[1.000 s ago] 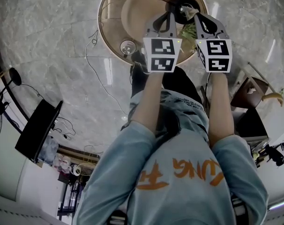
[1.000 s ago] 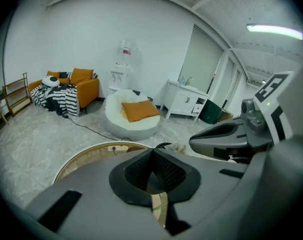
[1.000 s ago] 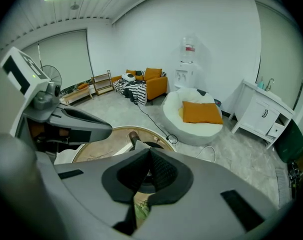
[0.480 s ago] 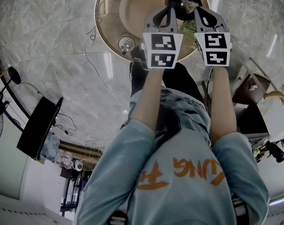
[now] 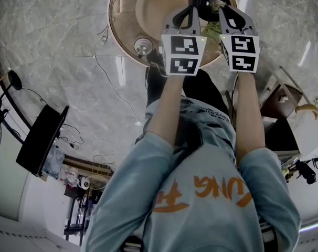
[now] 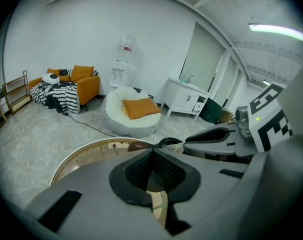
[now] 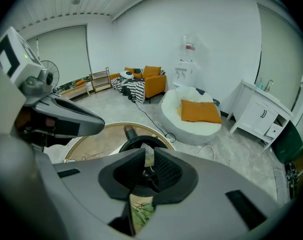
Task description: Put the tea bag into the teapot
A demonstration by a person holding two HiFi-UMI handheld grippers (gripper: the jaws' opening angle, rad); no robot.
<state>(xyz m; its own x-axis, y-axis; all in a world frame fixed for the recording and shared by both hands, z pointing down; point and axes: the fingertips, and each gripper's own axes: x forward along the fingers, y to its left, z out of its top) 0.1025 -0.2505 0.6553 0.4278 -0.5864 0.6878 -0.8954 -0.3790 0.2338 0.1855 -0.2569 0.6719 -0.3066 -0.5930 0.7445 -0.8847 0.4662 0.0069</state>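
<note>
Your left gripper (image 6: 152, 153) has its jaws shut tight: the ribbed pads meet at the tips and nothing sits between them. Through the slit below the pads you see only a sliver of the round table (image 6: 86, 156). Just beyond the tips and a little to their right, the dark rim of the teapot (image 6: 168, 142) peeks out. The rest of the pot is hidden behind the jaws.

Your right gripper (image 7: 149, 149) has jaws that have just been opening and now stand narrowly apart. The tea bag (image 7: 148, 156) is between them, a small pale square upright at the tips. It lies close against the right pad, with a dark gap between it and the left pad, so the pads do not press it. Whether it touches the right pad is hard to tell. The teapot's open mouth lies directly under and beyond the tips, and its handle (image 7: 129, 132) sticks out past the left jaw. The bag's lower part and any string are lost in the dark between the pads. Under the jaws, through the lower gap, something green and leafy (image 7: 142, 207) shows, too cut off to identify.
</note>
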